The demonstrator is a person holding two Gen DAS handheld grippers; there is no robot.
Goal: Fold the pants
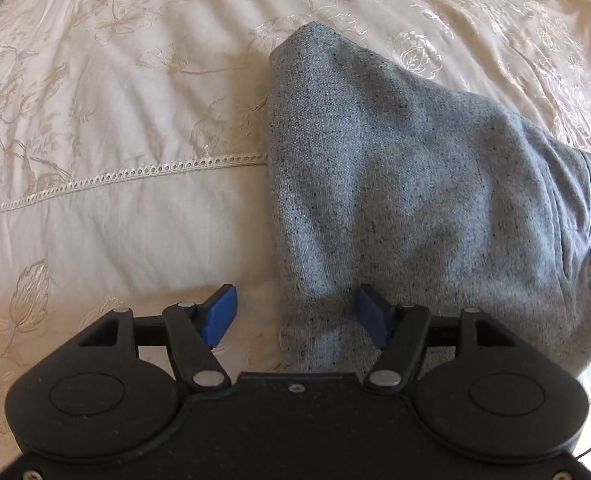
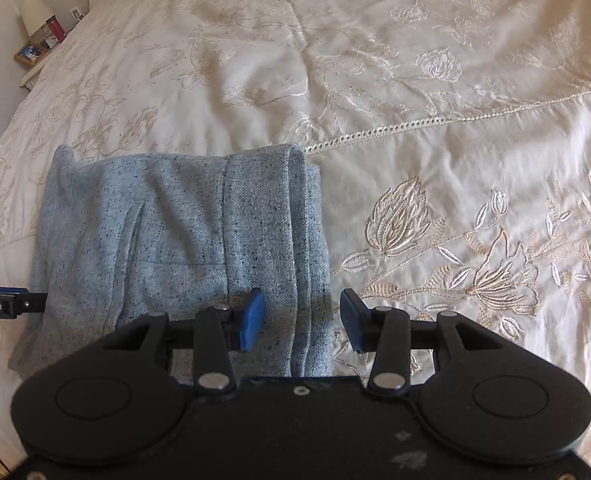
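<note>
Now | pants (image 2: 175, 240) lie folded in a compact stack on bed (image 2: 415, 80) | left tongs (image 1: 295, 316) & right tongs (image 2: 301, 318) both wide, holding nothing, straddling stack's side edges | step: prob. final fold/tidy | next: close on near edges, fold over evenly

**Camera setup: two wrist fisheyes over the bed**

Left wrist view: sits just behind the left gripper (image 1: 295, 316), looks forward and down along its blue fingers, close above the near left edge of the grey pants (image 1: 407, 184). The embroidered bedspread (image 1: 115, 100) fills the rest.

Right wrist view: same mounting behind the right gripper (image 2: 302, 320), close over the pants' (image 2: 175, 232) near right edge, facing up the bed toward a nightstand (image 2: 35, 64) at far left.

Shared: the pants, the bedspread's (image 2: 415, 80) eyelet trim band; each view catches the other gripper at its frame edge.
</note>
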